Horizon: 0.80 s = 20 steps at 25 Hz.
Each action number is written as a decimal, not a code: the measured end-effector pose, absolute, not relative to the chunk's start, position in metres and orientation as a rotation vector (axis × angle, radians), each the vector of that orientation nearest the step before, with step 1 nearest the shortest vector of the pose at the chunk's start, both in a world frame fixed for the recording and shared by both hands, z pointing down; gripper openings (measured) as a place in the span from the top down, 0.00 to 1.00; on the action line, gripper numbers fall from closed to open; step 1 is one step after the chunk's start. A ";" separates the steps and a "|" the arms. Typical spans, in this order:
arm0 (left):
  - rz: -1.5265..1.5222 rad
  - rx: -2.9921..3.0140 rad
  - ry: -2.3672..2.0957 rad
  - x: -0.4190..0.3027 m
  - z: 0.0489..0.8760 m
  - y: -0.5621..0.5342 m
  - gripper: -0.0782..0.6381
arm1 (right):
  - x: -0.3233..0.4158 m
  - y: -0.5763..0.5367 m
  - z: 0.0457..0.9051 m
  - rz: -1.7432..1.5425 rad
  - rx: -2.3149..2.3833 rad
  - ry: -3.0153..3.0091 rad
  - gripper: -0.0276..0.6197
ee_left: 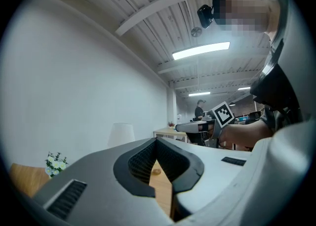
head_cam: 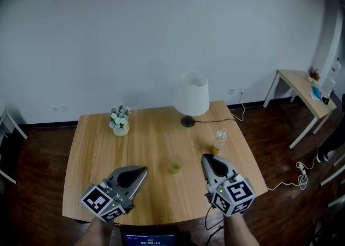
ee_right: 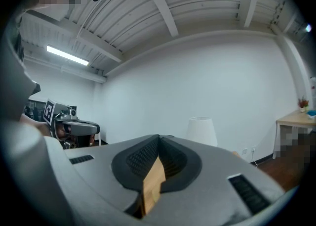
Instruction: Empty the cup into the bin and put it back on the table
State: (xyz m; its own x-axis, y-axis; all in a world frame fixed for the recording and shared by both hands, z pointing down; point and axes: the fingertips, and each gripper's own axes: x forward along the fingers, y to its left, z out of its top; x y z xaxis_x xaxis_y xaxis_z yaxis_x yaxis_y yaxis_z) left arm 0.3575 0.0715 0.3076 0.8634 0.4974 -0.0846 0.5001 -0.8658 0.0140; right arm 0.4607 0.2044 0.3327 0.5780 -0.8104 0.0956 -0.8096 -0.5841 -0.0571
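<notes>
while the cup [head_cam: 175,164] sits on the table [head_cam: 91,148], left gripper [head_cam: 143,171] and right gripper [head_cam: 206,158] hover clenched, empty.

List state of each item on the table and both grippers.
cup, upright on table, untouched, contents unclear
bottle, upright, right of cup
lamp, upright, cord attached
flower pot, upright
left gripper, fingers shut, empty
right gripper, fingers shut, empty
</notes>
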 end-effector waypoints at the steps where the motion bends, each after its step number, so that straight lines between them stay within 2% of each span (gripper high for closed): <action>1: -0.119 2.993 0.805 0.361 0.308 0.069 0.90 | 0.463 0.201 0.335 -0.186 -2.787 1.432 0.95; 3: -0.113 2.985 0.809 0.367 0.309 0.062 0.90 | 0.468 0.193 0.338 -0.205 -2.803 1.432 0.95; 5: -0.107 2.977 0.818 0.372 0.310 0.056 0.90 | 0.472 0.186 0.342 -0.228 -2.815 1.431 0.90; 11: -0.111 2.950 0.829 0.388 0.313 0.034 0.90 | 0.484 0.166 0.356 -0.282 -2.839 1.430 0.90; 13: -0.100 2.939 0.844 0.392 0.318 0.029 0.90 | 0.486 0.159 0.363 -0.309 -2.843 1.444 0.81; 18: -0.063 2.914 0.879 0.402 0.335 0.021 0.90 | 0.492 0.146 0.383 -0.379 -2.852 1.450 0.80; 20: -0.050 2.909 0.880 0.408 0.342 0.019 0.90 | 0.495 0.143 0.395 -0.414 -2.850 1.462 0.69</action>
State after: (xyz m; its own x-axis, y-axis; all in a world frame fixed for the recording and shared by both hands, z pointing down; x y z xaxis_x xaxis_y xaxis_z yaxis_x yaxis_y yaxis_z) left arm 0.4077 0.0190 0.3417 0.8324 0.5508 -0.0607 0.5542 -0.8277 0.0882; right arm 0.4954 0.1433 0.3946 0.5581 -0.7860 0.2659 -0.8086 -0.5871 -0.0381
